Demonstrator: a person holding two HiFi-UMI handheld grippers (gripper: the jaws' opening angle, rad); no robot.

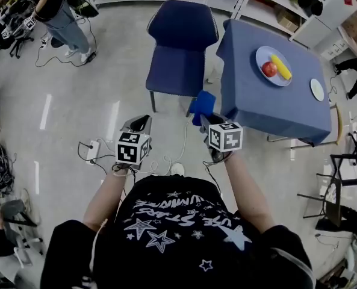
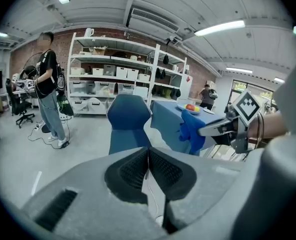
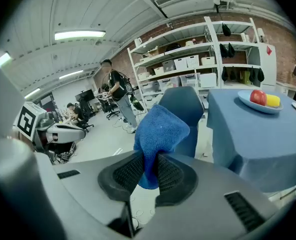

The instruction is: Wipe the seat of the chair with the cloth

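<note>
A dark blue chair (image 1: 181, 50) stands on the grey floor ahead, its seat (image 1: 178, 71) bare; it also shows in the left gripper view as the chair (image 2: 128, 126) and behind the cloth in the right gripper view as the chair (image 3: 185, 109). My right gripper (image 1: 203, 114) is shut on a blue cloth (image 3: 158, 134), which bunches above the jaws. From the head camera the cloth (image 1: 202, 104) hangs near the seat's front right corner, short of it. My left gripper (image 1: 139, 123) is shut and holds nothing, in front of the chair and to its left.
A table with a blue cover (image 1: 271, 95) stands right of the chair, bearing a plate with an apple (image 1: 269, 69) and a banana, plus a small white plate (image 1: 317, 90). Cables and a power strip (image 1: 93, 151) lie on the floor. A person (image 1: 61, 17) stands at far left. Shelves (image 2: 113, 79) line the back wall.
</note>
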